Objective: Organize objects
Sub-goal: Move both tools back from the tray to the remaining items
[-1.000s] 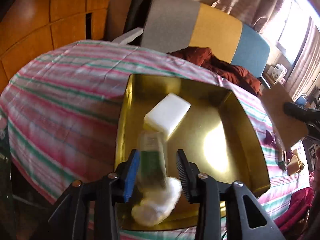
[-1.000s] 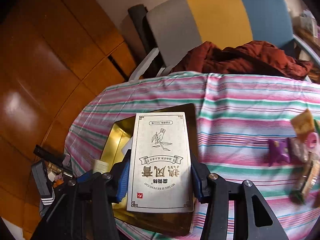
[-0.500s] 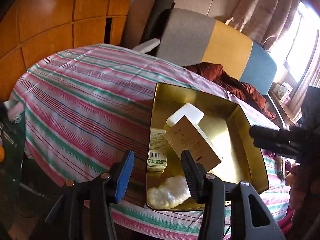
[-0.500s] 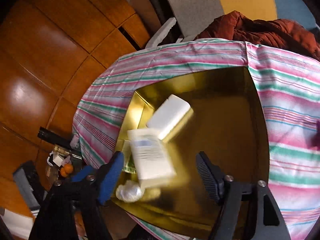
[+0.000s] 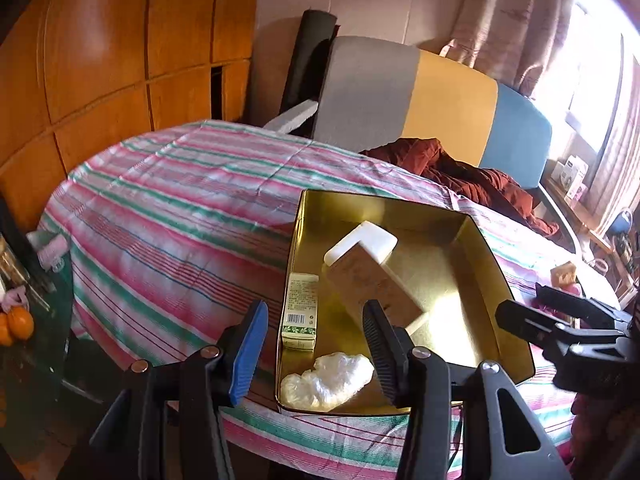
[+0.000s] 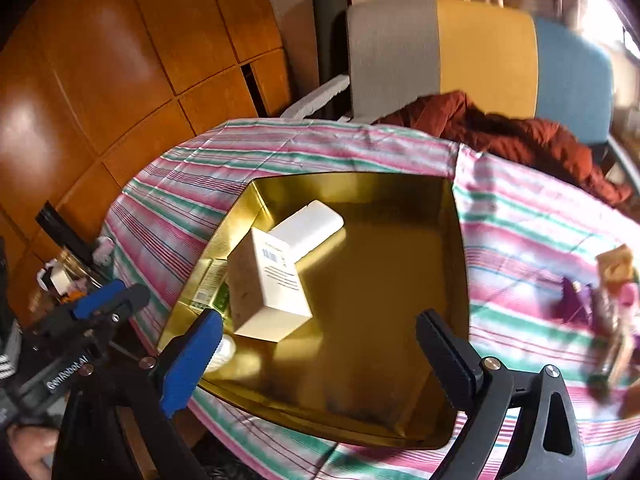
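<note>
Striped tablecloth (image 5: 168, 200), wooden wall panels (image 5: 100, 48)

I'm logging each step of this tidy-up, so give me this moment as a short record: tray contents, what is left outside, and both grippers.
tray: gold tray on striped cloth
in tray: white block; tall box leaning on the block; small green carton by the left wall; white wad at the near corner
outside tray: small items, blurred, on the cloth to the right
left gripper: open, nothing between jaws
right gripper: jaws just opened wide, holding nothing
</note>
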A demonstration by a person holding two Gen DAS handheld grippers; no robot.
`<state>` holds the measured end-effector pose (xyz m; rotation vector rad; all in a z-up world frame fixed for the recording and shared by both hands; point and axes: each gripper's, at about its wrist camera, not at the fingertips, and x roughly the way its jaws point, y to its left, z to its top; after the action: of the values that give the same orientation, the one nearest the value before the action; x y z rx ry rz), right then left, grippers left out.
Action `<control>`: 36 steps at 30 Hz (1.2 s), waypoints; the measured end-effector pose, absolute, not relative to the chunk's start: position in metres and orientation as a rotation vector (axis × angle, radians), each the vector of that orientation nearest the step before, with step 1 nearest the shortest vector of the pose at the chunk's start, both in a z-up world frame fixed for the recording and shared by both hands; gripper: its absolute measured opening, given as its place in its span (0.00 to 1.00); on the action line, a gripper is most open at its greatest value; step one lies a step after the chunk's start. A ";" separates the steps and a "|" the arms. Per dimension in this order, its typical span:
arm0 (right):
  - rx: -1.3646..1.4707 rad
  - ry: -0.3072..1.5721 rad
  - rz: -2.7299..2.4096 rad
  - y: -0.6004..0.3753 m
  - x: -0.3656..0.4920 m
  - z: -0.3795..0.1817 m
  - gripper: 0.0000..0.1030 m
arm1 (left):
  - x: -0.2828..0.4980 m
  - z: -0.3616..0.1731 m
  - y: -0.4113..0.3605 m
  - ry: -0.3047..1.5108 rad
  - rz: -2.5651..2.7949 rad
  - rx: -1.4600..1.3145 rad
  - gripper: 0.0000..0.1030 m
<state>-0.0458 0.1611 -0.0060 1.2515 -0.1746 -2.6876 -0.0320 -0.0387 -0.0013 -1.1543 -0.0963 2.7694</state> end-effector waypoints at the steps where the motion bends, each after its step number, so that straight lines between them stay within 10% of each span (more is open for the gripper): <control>1: 1.237 -0.143 -2.709 0.160 -0.043 -0.005 0.97 | -0.030 0.000 -0.036 -0.081 2.774 -1.142 0.49; 36: 1.335 -0.241 -3.058 0.304 0.017 -0.015 1.00 | -0.003 0.004 0.083 0.146 2.438 -1.055 0.49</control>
<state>0.0173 0.3042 -0.0151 1.3348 -0.2412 -3.0580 -0.0033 0.0834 0.0043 -1.0553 0.1460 2.4375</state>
